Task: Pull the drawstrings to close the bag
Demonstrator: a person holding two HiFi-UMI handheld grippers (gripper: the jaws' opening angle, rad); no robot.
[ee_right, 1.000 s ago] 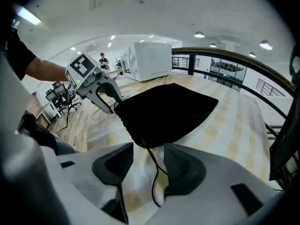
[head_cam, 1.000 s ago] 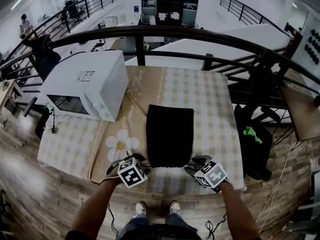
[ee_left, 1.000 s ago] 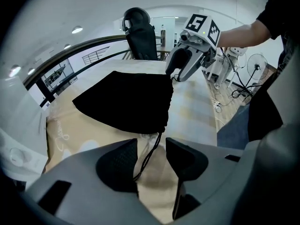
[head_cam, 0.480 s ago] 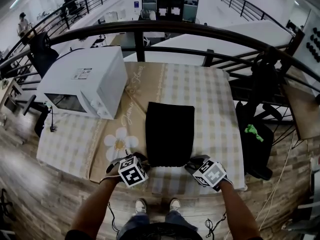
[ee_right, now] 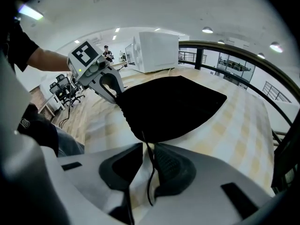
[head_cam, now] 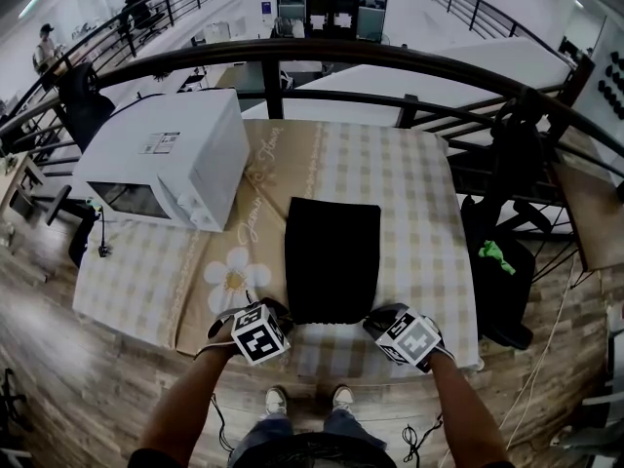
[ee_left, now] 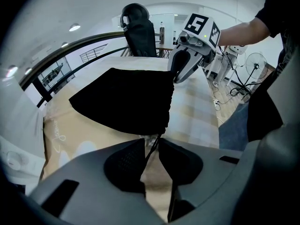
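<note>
A flat black bag (head_cam: 331, 261) lies on the checked tablecloth, its mouth toward the near edge. My left gripper (head_cam: 276, 312) is at the bag's near left corner and my right gripper (head_cam: 375, 318) at its near right corner. In the left gripper view a thin dark drawstring (ee_left: 149, 154) runs from the bag (ee_left: 126, 100) down between the jaws of the left gripper (ee_left: 151, 142). These jaws have just been closing and a narrow gap remains. The right gripper (ee_right: 149, 146) has likewise been closing around the other drawstring (ee_right: 151, 172), with a small gap left.
A white microwave (head_cam: 171, 159) stands on the table's far left. A dark railing (head_cam: 390, 66) runs behind the table (head_cam: 419, 213). A black pack with a green item (head_cam: 492, 271) sits on the floor to the right. The table's front edge is just under both grippers.
Both grippers stay at the bag's near corners and the bag has not shifted in the head view.
</note>
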